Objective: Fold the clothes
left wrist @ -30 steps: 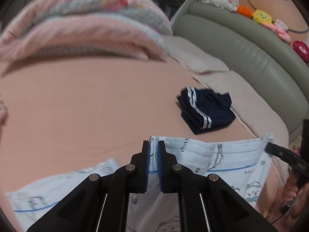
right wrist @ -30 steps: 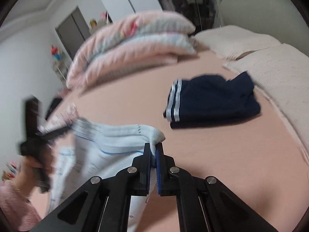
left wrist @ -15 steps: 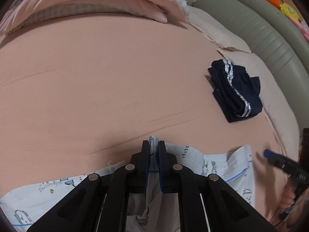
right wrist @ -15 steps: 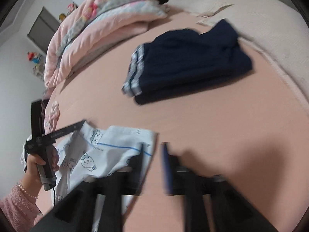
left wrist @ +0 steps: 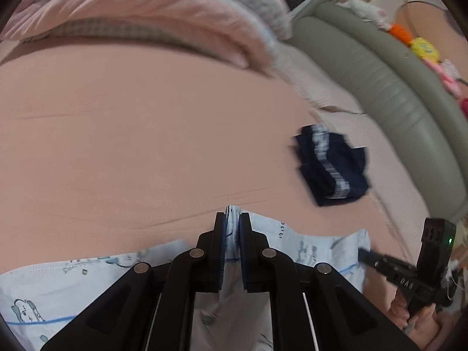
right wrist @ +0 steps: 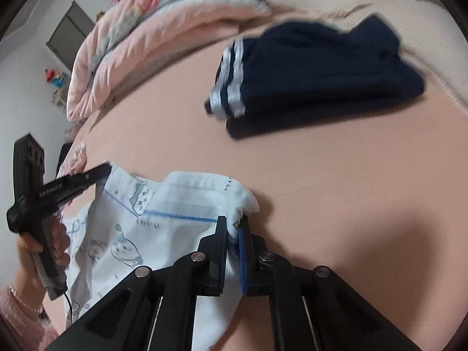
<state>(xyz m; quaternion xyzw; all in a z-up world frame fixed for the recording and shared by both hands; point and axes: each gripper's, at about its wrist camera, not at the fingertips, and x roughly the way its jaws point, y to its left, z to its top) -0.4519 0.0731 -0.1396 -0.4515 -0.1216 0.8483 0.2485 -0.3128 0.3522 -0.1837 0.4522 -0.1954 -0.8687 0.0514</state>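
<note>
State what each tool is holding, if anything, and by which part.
Both grip the light blue printed garment along its top hem: the left tool pinches a bunched fold of that edge, while the right tool, whose jaws just closed again, clamps its folded corner.

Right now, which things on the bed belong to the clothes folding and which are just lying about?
In the job:
- pale blue cartoon-print cotton garment
- left gripper, jaws shut on it
- right gripper, jaws just closed on it
- folded navy shorts with white stripes

Lying about:
- pink quilts
- plush toys
</note>
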